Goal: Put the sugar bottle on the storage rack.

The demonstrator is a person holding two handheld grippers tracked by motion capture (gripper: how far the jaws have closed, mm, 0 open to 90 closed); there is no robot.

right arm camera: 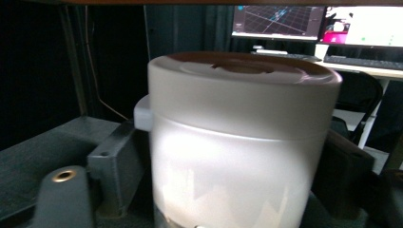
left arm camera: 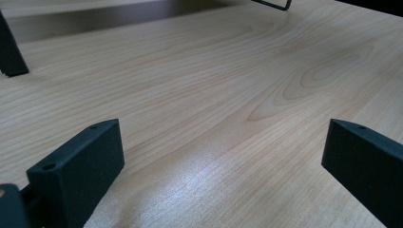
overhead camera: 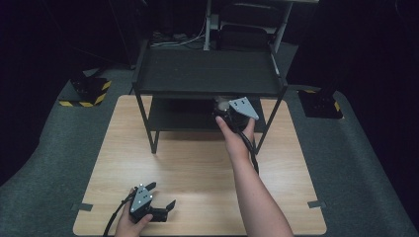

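Your right gripper (overhead camera: pixel 223 109) reaches under the top of the black rack (overhead camera: pixel 207 74), onto its lower shelf (overhead camera: pixel 178 116). The white jar (right arm camera: pixel 237 142) stands upright there, directly between the jaws, lid on; what is inside cannot be seen. The jaws stand beside its walls, but I cannot tell if they press. Your left gripper (overhead camera: pixel 160 196) rests released on the table (overhead camera: pixel 197 163), far from the jar.

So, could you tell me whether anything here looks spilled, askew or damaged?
Nothing stands out. The white lidded container stands upright on the lower shelf of the black rack, lid seated level, between the right gripper jaws. The left gripper rests open on the wooden table.
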